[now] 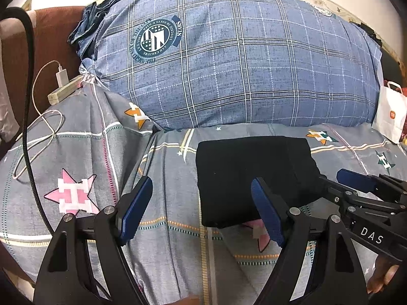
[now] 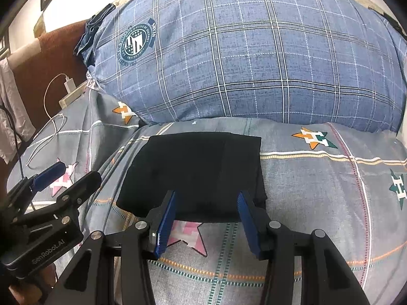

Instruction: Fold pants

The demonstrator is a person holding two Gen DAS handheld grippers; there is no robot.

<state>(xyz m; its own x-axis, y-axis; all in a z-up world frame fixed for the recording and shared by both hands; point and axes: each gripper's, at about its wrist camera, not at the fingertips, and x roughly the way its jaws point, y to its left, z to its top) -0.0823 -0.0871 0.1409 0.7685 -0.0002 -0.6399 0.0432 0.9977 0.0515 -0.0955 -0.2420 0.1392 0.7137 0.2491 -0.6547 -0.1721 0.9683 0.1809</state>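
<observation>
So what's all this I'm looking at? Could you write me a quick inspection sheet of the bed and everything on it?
Surface: bed sheet, grey with star prints, lightly creased.
Job's things: black pants, folded into a compact rectangle, lying flat on the sheet.
Clutter: white paper bag at the far right; big blue plaid pillow behind the pants.
Grippers: left gripper open, empty, beside the pants; right gripper open, empty, at the pants' near edge.
Cables: white charger cable plugged into a power strip; black cable along the left.
Surroundings: brown headboard, pale wall behind.
</observation>
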